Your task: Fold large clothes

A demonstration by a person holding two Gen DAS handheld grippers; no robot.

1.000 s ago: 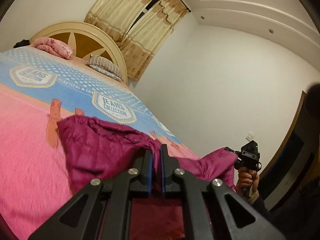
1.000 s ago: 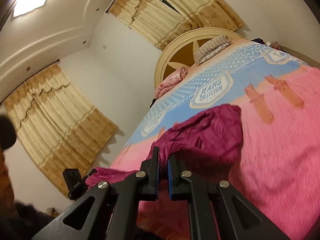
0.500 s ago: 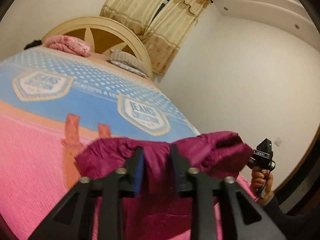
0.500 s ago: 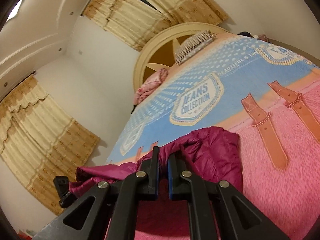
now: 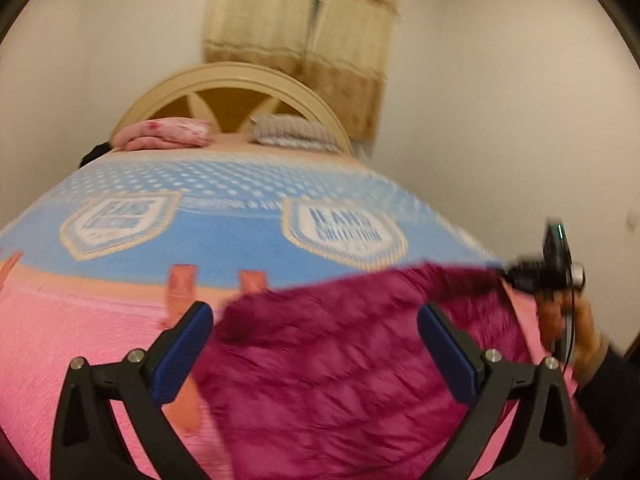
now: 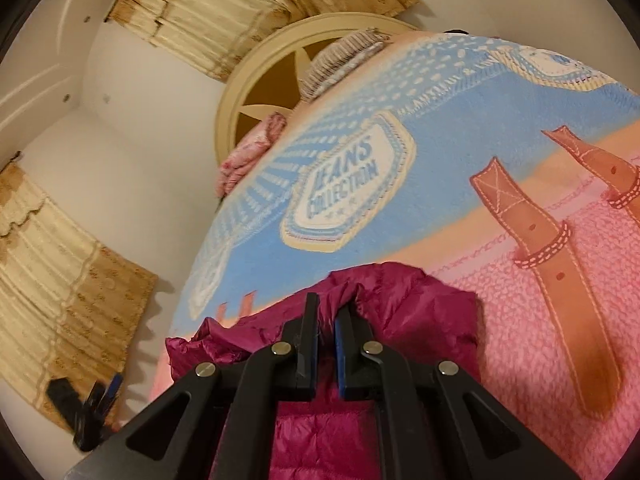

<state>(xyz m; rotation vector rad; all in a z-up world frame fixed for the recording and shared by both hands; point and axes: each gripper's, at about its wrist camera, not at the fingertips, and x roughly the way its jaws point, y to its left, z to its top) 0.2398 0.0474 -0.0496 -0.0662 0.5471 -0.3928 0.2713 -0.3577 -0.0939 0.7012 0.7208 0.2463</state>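
Note:
A magenta puffer jacket (image 5: 340, 384) lies spread on the pink part of the bed cover (image 5: 80, 344). My left gripper (image 5: 316, 340) hovers just over it, jaws opening wide; the blue pads (image 5: 182, 356) stand clear of the fabric on either side. In the right wrist view my right gripper (image 6: 326, 322) is shut on a raised fold of the jacket (image 6: 424, 300). The left wrist view shows that right gripper (image 5: 520, 274) at the jacket's far right corner, held by a hand (image 5: 588, 332). My left gripper (image 6: 90, 396) appears blurred at the lower left of the right wrist view.
The bed cover turns blue with badge prints (image 5: 344, 232) toward the cream headboard (image 5: 236, 96). A pink pillow (image 5: 164, 132) and a grey one (image 5: 292, 132) lie there. Curtains (image 5: 304, 40) hang behind, with more curtains (image 6: 60, 272) past the bed's side edge.
My left gripper went from shut on the jacket to wide open, letting the fabric go. Both hands swung across and the jacket came down flatter onto the bed; the right grip held.

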